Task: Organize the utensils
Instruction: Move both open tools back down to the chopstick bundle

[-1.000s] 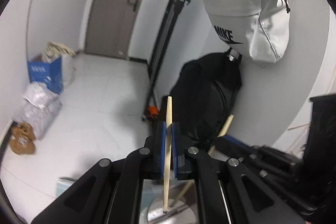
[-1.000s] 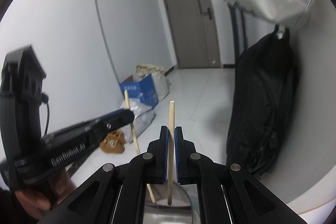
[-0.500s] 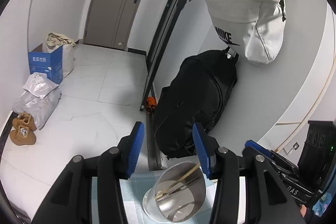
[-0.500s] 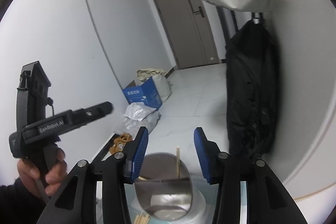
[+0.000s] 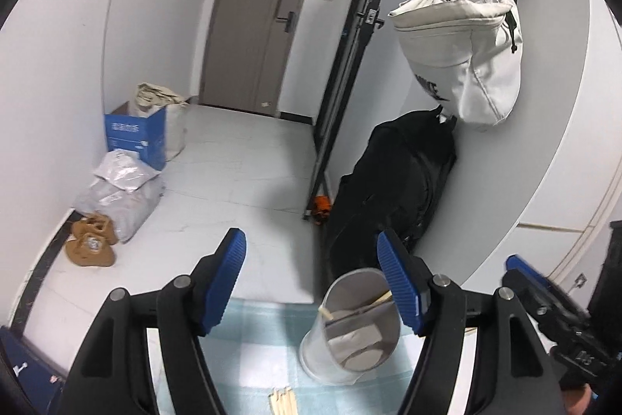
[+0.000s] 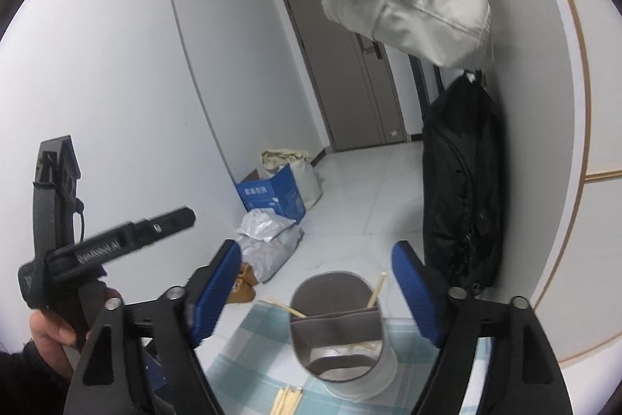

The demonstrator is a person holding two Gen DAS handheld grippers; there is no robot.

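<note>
A grey metal utensil cup with an inner divider stands on a light blue checked cloth. Wooden chopsticks lean inside it; they also show in the right wrist view. More chopsticks lie on the cloth in front of the cup, seen too in the right wrist view. My left gripper is open and empty, above and left of the cup. My right gripper is open and empty, above the cup. The left gripper body shows at the left of the right wrist view.
Behind the table is a white floor with a blue box, grey bags and brown slippers. A black bag and a white Nike bag hang on the wall to the right.
Both grippers held a chopstick upright a second ago, opened and dropped them into the cup. Both have since pulled back and up, jaws wider.
</note>
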